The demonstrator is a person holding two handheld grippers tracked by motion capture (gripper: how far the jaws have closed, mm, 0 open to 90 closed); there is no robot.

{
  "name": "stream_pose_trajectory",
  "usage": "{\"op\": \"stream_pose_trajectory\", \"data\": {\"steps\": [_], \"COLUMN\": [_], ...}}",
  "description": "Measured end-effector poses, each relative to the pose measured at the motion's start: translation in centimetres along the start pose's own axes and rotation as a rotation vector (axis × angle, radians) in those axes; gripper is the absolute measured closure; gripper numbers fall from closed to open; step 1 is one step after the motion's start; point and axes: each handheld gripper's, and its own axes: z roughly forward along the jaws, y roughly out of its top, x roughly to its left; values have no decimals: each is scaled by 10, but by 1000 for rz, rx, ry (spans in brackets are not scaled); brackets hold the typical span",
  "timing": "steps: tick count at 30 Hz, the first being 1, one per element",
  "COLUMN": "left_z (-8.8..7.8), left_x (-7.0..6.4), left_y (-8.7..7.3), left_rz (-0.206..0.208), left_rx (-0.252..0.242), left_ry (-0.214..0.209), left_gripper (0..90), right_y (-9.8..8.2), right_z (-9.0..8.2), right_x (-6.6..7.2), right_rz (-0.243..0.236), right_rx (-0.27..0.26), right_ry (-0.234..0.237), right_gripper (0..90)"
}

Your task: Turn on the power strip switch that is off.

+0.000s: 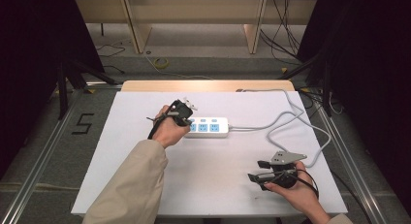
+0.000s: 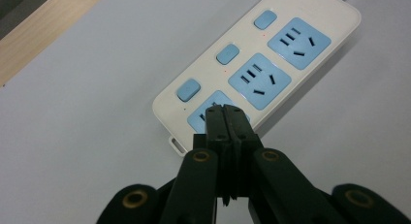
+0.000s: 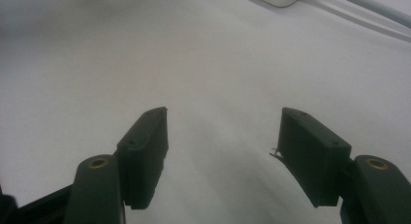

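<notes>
Left gripper (image 2: 224, 110) comes first: its 2 black jaws are pressed flat together with nothing between them, and their joined tips sit over the blue socket face nearest the end of the power strip (image 2: 242, 59); whether the tips actually touch that face cannot be told. In the high view this gripper (image 1: 186, 118) is held in the left hand (image 1: 169, 129) at the strip's left end.

By size, the white table (image 1: 145, 166) is the biggest thing, with a light wooden edge along its far side. On it, a little left of the middle and towards the far half, lies the power strip (image 1: 209, 127), long side running left to right. It is white with 3 blue socket faces in a row and 3 small blue buttons alongside them.

Its white cable (image 1: 291, 115) leaves the right end, loops across the right part of the table and runs off towards the far edge.

Well apart from the strip, near the front right corner of the table, the right hand (image 1: 300, 190) holds the right gripper (image 1: 257, 170). In its own view the right gripper (image 3: 223, 132) has its jaws spread wide over bare white tabletop, with nothing between them, and a corner of the strip at the top edge.
</notes>
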Motion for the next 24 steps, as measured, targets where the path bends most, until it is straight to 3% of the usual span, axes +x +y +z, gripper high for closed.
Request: {"op": "stream_pose_trajectory", "data": {"steps": [24], "left_z": [7], "left_x": [7], "left_y": [8], "left_rz": [5], "left_rx": [23], "left_ry": [19], "left_gripper": [897], "right_y": [0], "right_z": [0], "right_x": [1], "right_rz": [4], "right_rx": [-3], "right_ry": [0], "right_gripper": [361]}}
